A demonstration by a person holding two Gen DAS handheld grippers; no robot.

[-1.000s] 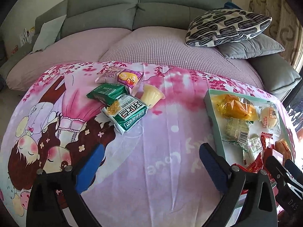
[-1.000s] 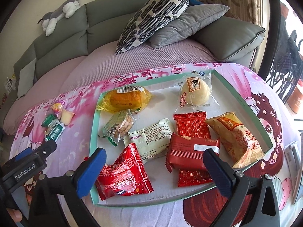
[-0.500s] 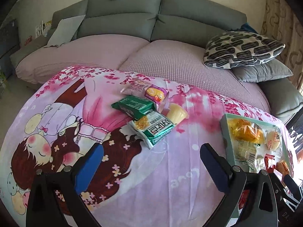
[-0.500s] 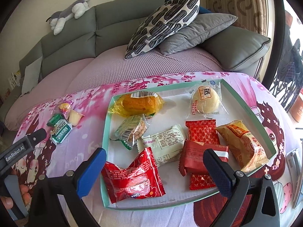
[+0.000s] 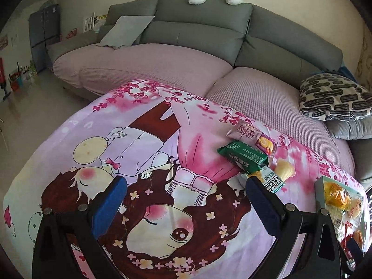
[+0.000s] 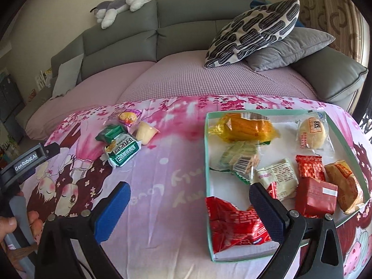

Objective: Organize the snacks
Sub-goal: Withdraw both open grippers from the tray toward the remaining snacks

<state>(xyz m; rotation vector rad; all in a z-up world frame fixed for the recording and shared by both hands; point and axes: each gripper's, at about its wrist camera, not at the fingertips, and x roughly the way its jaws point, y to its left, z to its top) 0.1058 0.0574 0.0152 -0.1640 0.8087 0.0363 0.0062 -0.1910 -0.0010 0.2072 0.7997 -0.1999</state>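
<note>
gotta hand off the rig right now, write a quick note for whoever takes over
Left gripper: open, empty, over the printed cloth.
Right gripper: open, empty, at the tray's left edge.
Done: eight wrapped snacks lie in the tray, among them the red packet and the round bun.
Left: four loose on the cloth: the pink swiss roll, dark green packet, green-and-white packet and yellow jelly cup. Move them into the tray.
</note>
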